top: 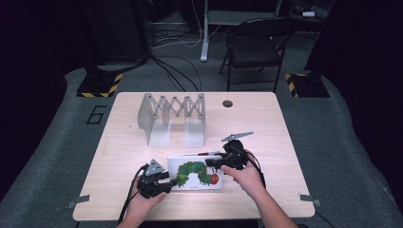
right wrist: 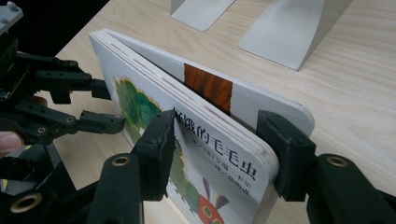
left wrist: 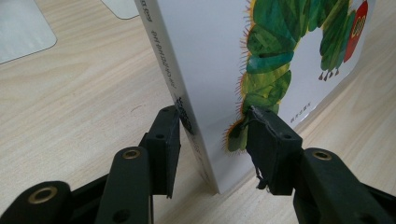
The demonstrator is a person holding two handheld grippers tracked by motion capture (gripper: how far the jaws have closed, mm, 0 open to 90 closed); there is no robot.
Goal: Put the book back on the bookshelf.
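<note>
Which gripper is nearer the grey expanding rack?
Right. The right gripper holds the book at its far right edge, closer to the rack; the left gripper grips the near-left corner.

From my station I see grey carpet (top: 57,142) under the wooden table (top: 266,118), a black folding chair (top: 254,47) beyond its far edge, loose cables (top: 176,42), dark curtains, and yellow-striped stand bases (top: 100,85).

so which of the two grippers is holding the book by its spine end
The left gripper: its jaws straddle the book at the printed spine, while the right gripper clamps the page edges.
</note>
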